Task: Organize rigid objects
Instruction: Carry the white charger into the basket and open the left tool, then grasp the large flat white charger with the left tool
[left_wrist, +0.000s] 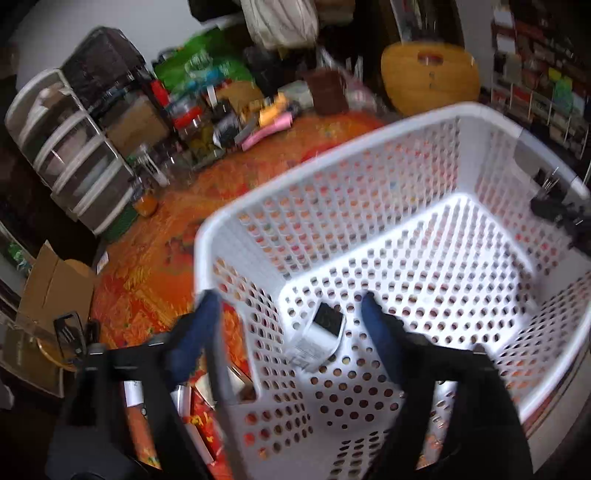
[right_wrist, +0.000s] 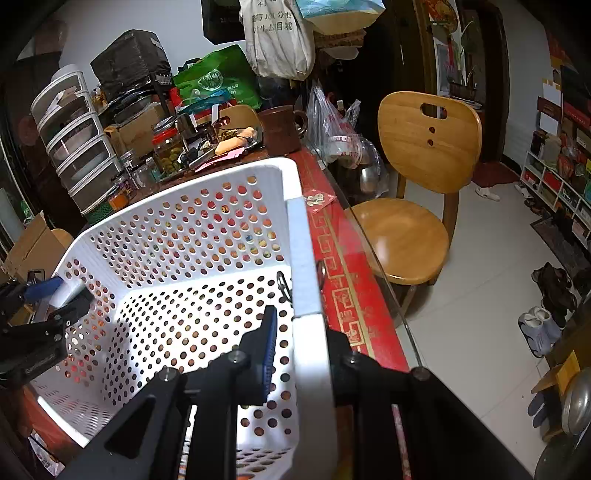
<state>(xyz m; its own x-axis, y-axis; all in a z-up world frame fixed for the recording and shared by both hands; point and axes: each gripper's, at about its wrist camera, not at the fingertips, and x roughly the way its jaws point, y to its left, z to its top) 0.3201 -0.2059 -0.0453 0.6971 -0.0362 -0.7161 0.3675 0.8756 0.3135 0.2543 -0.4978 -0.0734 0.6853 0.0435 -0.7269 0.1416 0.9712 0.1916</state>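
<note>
Cluttered tabletop (left_wrist: 155, 258) under an orange patterned cloth holds jars and boxes at ten o'clock, still unsorted. At center, the left gripper (left_wrist: 284, 306) gapes empty over the white perforated plastic basket (left_wrist: 332, 155), where one small white-and-black box (left_wrist: 325, 326) lies, label unreadable. At three o'clock, the right gripper (right_wrist: 299, 321) clamps the basket's rim.

Left claw (left_wrist: 288, 314), right claw (right_wrist: 299, 332): matte black frames, blue finger pads, silver screws.

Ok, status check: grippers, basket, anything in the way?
Left gripper open above small white box in basket. Right gripper shut on basket rim. Nothing in the way.
</note>
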